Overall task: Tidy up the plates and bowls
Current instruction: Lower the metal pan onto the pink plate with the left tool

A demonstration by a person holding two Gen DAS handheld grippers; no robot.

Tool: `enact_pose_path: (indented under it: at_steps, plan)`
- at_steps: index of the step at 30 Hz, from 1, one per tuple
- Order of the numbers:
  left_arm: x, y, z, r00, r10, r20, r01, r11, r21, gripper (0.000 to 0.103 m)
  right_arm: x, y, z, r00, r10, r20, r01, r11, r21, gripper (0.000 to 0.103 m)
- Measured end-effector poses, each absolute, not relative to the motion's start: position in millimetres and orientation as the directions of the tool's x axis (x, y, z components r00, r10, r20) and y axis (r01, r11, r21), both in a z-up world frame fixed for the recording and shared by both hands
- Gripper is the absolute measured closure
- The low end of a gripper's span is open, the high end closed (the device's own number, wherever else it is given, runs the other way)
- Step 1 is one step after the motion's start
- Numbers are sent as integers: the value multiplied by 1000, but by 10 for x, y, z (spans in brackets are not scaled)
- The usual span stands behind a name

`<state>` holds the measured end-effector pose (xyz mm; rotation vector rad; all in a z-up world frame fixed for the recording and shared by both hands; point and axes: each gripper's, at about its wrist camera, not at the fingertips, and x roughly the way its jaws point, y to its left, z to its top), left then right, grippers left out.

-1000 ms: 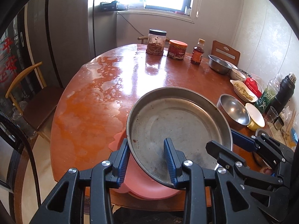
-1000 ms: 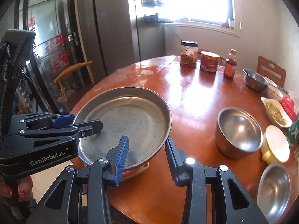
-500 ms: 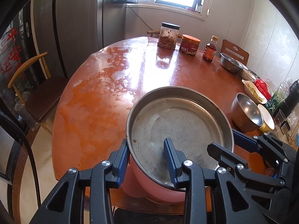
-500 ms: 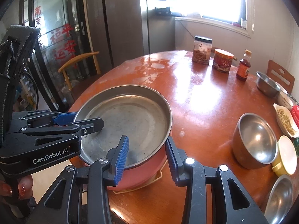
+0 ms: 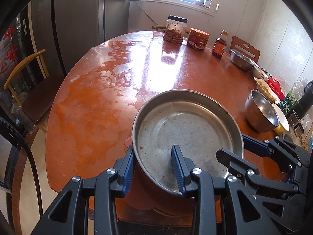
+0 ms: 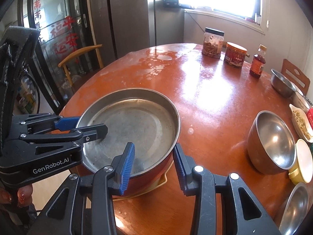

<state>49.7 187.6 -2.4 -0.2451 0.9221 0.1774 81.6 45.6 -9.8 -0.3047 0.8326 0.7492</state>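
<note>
A wide steel pan (image 5: 187,129) sits in a pink bowl (image 5: 140,201) at the near edge of the round table (image 5: 93,105). It also shows in the right wrist view (image 6: 135,125), with the pink bowl (image 6: 152,176) on a cream plate (image 6: 160,182). My left gripper (image 5: 154,166) straddles the pan's near-left rim, one finger inside, one outside. My right gripper (image 6: 152,162) straddles the near-right rim the same way. Both grip the stack and hold it a little above the table.
A steel bowl (image 6: 273,141), a yellow bowl (image 6: 302,163) and another steel bowl (image 6: 295,207) stand at the right. Jars (image 5: 176,29), a sauce bottle (image 5: 220,44), more bowls (image 5: 241,59) and a snack dish line the far and right edge. A chair (image 5: 25,86) stands left.
The steel pan and pink bowl have risen off the table with both grippers on the rim. Both cameras now look down from higher up.
</note>
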Motion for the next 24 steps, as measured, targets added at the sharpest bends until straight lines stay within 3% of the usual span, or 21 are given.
enact_pose_path:
  at_steps: [24]
  plan:
    - [464,1806,-53,591,66,-804,-256,960,-110,66,717,467,-177,457,469,-756,-723,691,-8,60]
